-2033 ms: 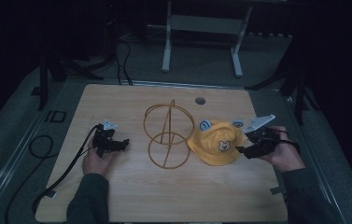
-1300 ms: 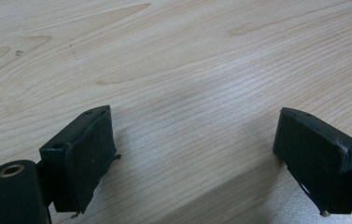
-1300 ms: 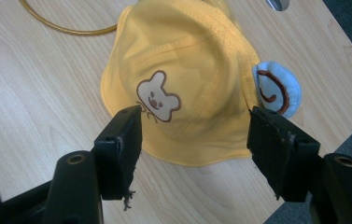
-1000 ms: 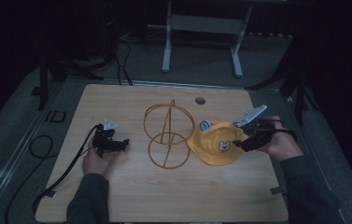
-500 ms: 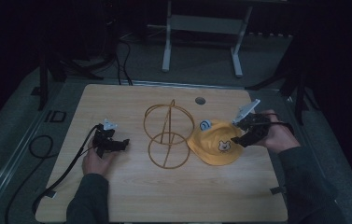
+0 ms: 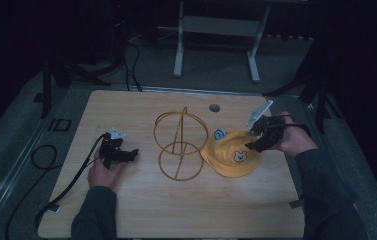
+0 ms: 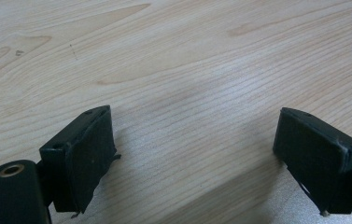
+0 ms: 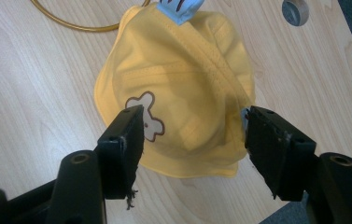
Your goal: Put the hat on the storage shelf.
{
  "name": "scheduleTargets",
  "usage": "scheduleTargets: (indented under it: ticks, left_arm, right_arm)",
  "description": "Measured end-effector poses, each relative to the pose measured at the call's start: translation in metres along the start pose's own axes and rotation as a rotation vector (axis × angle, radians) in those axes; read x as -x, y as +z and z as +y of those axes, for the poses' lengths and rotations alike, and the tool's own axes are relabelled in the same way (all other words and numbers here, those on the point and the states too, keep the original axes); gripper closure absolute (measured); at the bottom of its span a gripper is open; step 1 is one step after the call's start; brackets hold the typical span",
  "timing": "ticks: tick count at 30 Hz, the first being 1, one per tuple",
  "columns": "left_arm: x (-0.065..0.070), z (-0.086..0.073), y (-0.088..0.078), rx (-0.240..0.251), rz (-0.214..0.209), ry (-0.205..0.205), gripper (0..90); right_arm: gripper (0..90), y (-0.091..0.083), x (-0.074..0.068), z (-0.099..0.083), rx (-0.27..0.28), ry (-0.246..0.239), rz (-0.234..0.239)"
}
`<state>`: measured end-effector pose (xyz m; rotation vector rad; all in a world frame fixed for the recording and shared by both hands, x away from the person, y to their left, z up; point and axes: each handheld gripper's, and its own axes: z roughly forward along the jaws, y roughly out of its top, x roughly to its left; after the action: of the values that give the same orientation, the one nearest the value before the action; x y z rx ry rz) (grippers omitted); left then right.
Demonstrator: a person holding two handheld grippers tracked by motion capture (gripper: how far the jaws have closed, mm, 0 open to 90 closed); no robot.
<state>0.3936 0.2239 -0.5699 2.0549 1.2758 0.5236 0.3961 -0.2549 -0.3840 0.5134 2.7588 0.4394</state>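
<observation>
A yellow child's hat (image 6: 231,157) with a bear print and a blue ear tab lies on the wooden table, right of centre. My right gripper (image 6: 256,142) hangs open over its right edge; in the right gripper view the hat (image 8: 178,88) lies between and beyond the spread jaws of the right gripper (image 8: 194,140). A gold wire stand (image 6: 180,145) of rings and rods rises just left of the hat. My left gripper (image 6: 126,154) rests low at the table's left, open, with bare wood between its pads (image 7: 87,158).
A round grommet hole (image 6: 214,107) sits near the table's (image 6: 141,200) far edge. A black cable (image 6: 51,165) trails off the left side. A metal frame (image 6: 216,30) stands on the floor beyond the table.
My right gripper has moved left and up from the table's right edge onto the hat's right side, tilting down over it. The left gripper has stayed put.
</observation>
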Motion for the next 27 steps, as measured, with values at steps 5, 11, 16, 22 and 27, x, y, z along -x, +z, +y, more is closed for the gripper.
scheduleTargets:
  ticks: [5, 11, 16, 22, 27]
  left_arm:
    - [0.000, 0.000, 0.000, 0.002, -0.001, -0.001, 12.5]
    - [0.000, 0.000, 0.000, 0.002, -0.001, -0.001, 12.4]
    - [0.000, 0.000, 0.000, 0.003, 0.000, -0.001, 12.5]
    - [0.000, 0.000, 0.000, 0.003, 0.001, 0.000, 12.5]
    - [0.000, 0.000, 0.000, 0.003, 0.001, 0.001, 12.5]
  right_arm:
    - [36.9, 0.004, 0.005, 0.007, -0.005, -0.015, 0.005]
    - [31.0, 0.011, 0.011, 0.014, -0.022, -0.010, 0.003]
    - [29.0, 0.016, 0.012, 0.020, -0.037, -0.009, 0.007]
    - [28.4, 0.023, 0.012, 0.026, -0.059, -0.012, 0.023]
    - [28.4, 0.029, 0.016, 0.031, -0.067, 0.002, 0.039]
